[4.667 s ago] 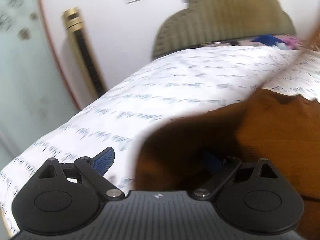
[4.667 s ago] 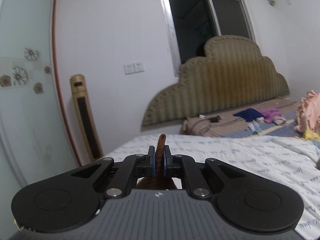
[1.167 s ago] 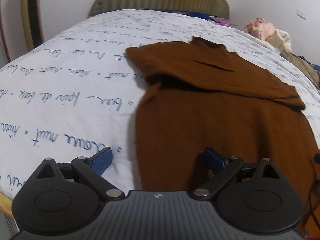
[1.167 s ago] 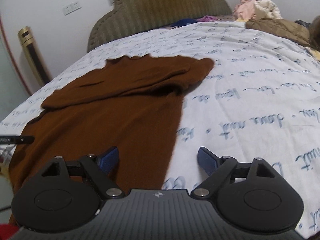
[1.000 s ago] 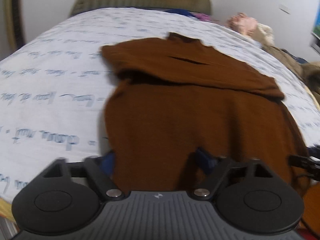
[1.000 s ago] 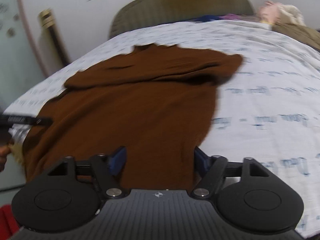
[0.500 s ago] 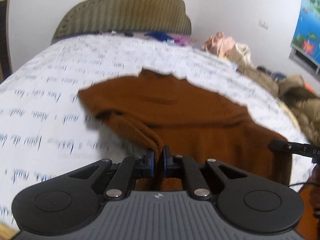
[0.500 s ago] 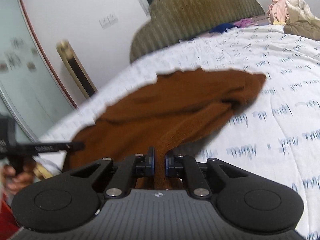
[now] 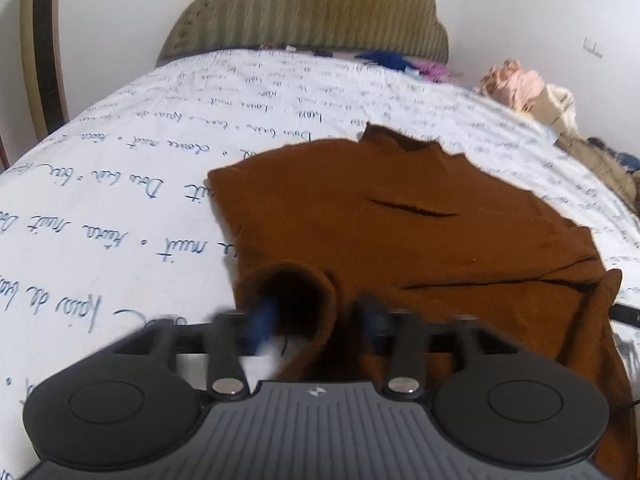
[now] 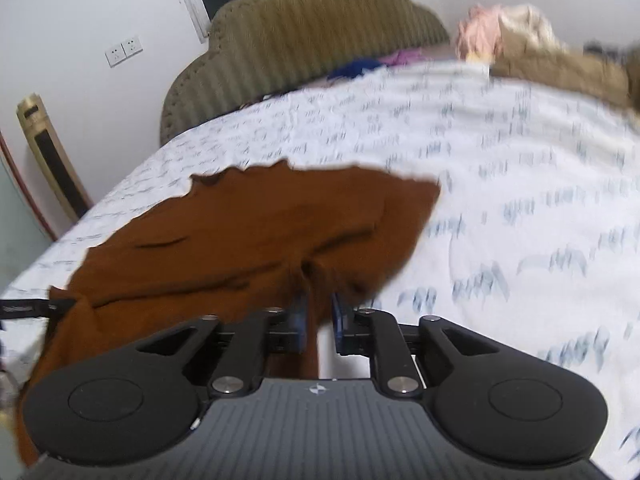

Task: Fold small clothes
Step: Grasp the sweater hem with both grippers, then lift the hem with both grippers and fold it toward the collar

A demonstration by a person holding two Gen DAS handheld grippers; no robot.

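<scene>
Two grippers work one brown sweater (image 9: 400,232), which lies across the centre of both frames on the printed sheet (image 9: 120,184), collar toward the headboard (image 9: 312,8) at upper centre. Your left gripper (image 9: 316,320), at lower centre of its frame, has its jaws parted and motion-blurred; a rolled hem edge sits between them, and I cannot tell whether anything is pinched. Your right gripper (image 10: 320,312) shows its jaws nearly together with a ridge of fabric rising between them; whether they pinch it firmly cannot be confirmed.

Risks, as judged:
- Uneven hold: if the left side is free while the right pulls, the fold will skew.
- The rolled hem may set as a crease.
- A bunched right-hand pinch may drag extra layers along.
</scene>
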